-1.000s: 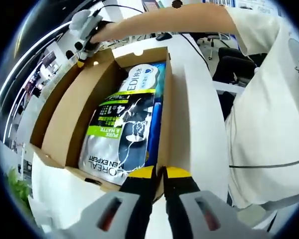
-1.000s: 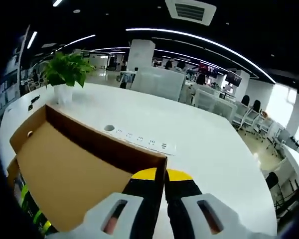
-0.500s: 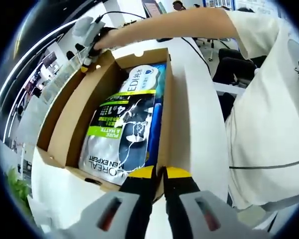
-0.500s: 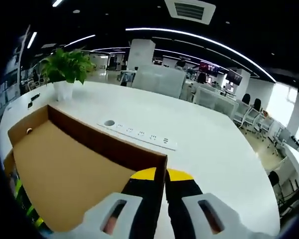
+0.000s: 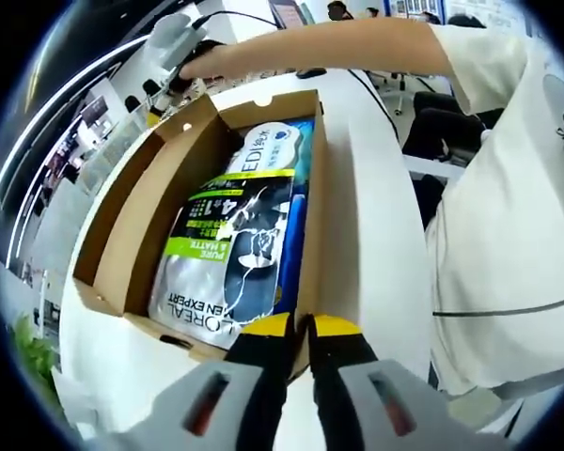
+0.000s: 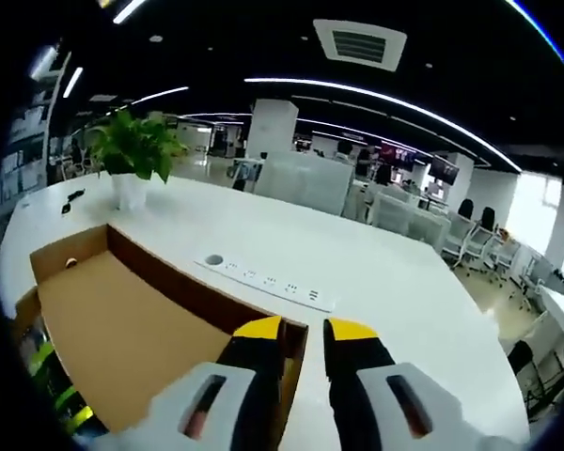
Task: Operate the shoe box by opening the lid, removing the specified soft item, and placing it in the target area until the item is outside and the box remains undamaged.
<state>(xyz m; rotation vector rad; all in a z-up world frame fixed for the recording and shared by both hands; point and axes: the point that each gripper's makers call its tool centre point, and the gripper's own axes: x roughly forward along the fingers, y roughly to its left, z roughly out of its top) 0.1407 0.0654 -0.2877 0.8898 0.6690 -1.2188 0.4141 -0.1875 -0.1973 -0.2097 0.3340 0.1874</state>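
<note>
Shoe box [image 5: 132, 235] sits open on the white table [image 5: 367, 216], lid [image 6: 122, 343] swung up on its far side. Soft pack [image 5: 235, 244], printed foil pouch, lies flat inside, filling the floor, not yet out.

Left gripper [image 5: 299, 329]: jaws narrow, tips pressed together on the near box wall, apparently pinching its edge, though the contact is hard to read at the frame bottom. Right gripper [image 6: 303, 331]: jaws parted a little, straddling the lid's edge, likely just loose of it; in the left gripper view it shows far off at the lid corner [image 5: 174, 42].

Risks: lid could flop back over the pack once unsupported; hard pinch could crease or tear the cardboard wall; pack fits snug, so lifting may drag the box.

Target area not identifiable. Pack's lower edge is cut off behind the left gripper.
</note>
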